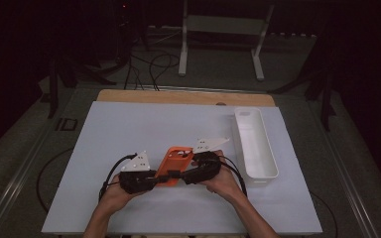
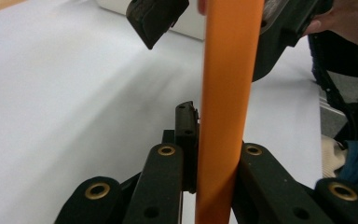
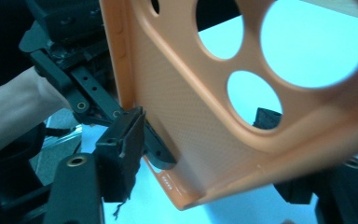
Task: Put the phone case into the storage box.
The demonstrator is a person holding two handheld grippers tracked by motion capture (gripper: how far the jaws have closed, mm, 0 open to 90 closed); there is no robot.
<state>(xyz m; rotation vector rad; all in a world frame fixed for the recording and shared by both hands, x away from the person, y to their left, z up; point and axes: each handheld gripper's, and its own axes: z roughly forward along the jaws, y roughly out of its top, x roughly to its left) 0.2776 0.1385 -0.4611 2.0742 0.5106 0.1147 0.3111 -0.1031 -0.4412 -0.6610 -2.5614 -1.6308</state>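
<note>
- I have an orange phone case [image 1: 174,163] between my two grippers, held up just above the white table [image 1: 129,129], near its front edge and a little right of centre.
- The case is soft-looking matte orange, with rounded corners and a raised rim; its camera end has one large round cut-out and two smaller ones.
- My left gripper [image 1: 164,177] is clamped on the case: in the left gripper view the jaws press on both faces of the case [image 2: 223,112], which I see edge-on as a straight orange strip.
- My right gripper [image 1: 181,173] has its jaws apart. In the right gripper view one pad [image 3: 123,140] stands just off the case's inner face [image 3: 200,112], and the other jaw sits behind the case, partly visible through a cut-out; I see no pad pressing.
- The right gripper view gives me the dotted inner texture, the side button bumps and small lettering by the corner, which the high view cannot resolve.
- The high view alone shows the layout: a long white tray [image 1: 255,144] stands on the right side of the table, near my right hand [image 1: 223,181] but apart from it.
- Bare white surface lies left of and beyond the grippers; the front edge is close under my forearms.
</note>
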